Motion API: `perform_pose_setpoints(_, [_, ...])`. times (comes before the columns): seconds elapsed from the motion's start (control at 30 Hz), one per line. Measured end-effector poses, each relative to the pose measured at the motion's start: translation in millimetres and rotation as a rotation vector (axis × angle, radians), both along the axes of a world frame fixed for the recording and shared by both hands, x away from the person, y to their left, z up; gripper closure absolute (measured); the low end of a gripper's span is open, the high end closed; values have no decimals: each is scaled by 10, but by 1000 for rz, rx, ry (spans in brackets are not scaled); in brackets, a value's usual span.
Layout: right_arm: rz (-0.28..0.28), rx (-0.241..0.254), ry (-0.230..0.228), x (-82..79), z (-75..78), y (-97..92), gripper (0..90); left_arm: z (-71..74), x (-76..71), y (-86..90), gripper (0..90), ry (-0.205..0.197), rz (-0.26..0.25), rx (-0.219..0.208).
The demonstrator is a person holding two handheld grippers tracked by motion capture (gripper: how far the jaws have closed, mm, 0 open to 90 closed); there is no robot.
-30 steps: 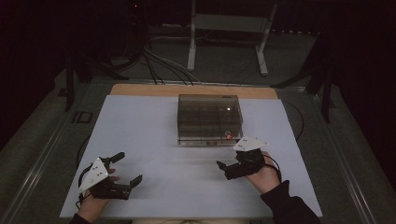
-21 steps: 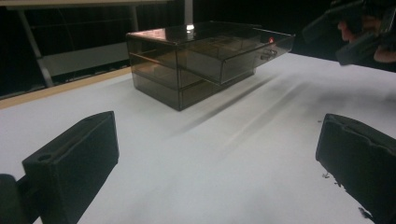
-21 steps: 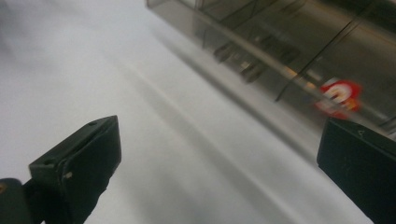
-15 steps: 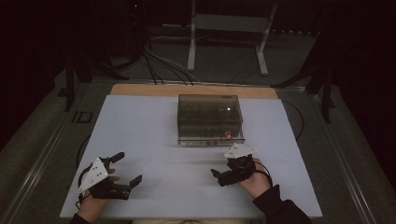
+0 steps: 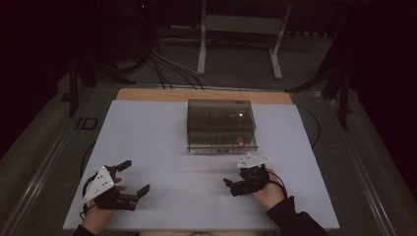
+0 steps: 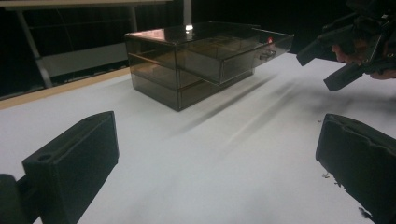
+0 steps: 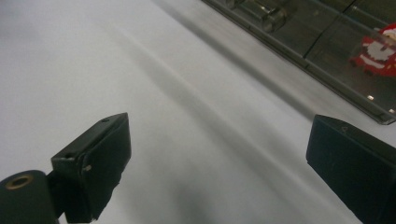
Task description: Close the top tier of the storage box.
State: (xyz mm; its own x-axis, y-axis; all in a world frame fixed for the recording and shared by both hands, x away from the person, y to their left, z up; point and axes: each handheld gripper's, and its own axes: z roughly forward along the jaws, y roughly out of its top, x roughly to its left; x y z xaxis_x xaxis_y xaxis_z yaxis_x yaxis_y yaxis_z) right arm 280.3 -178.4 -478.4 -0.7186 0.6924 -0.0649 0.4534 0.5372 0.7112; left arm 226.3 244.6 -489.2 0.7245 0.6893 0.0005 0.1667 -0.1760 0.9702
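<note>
The big white table [image 5: 162,147] carries a smoky clear two-drawer box [image 5: 221,125], sitting ahead of both sets of jaws and a bit off to the side of each. Its long axis runs away from the person, drawer fronts facing back toward the hands, and the lower drawer [image 5: 222,146] looks to be poking out a little. Inside sits a tiny red Santa figure [image 7: 380,51], up and to the right of the right gripper [image 5: 235,185] jaws. Those jaws stand wide apart with nothing between them, though they've just been closing slightly. The left gripper [image 5: 132,179] is spread wide too, empty, parked low on the table. Best bet for this step: line one jaw square on the drawer handle [image 7: 261,11] and pull straight along that long axis, so the box doesn't skid.
</note>
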Motion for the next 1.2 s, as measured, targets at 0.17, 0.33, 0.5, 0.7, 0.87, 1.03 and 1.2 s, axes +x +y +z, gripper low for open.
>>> perform_pose_setpoints(0.17, [-12,-7,4,4,-14,-10,117,3,-1,5,2,-2,0,-1])
perform_pose_setpoints(0.33, [-12,-13,7,5,-24,-16,154,0,0,4,2,0,-1,-1])
perform_pose_setpoints(0.5, [-11,-6,13,8,-38,-22,189,1,1,6,2,-1,-1,-4])
perform_pose_setpoints(0.7, [-18,-7,16,20,-29,-35,252,-3,1,4,2,0,-3,-5])
perform_pose_setpoints(0.87, [-38,-11,11,30,-23,-57,316,-1,1,7,2,0,-2,-4])
perform_pose_setpoints(1.03, [-45,-27,11,32,-36,-52,386,-5,4,3,2,2,-2,-4])
perform_pose_setpoints(1.2, [-58,-42,7,36,-48,-44,477,-6,4,8,2,1,-1,-4])
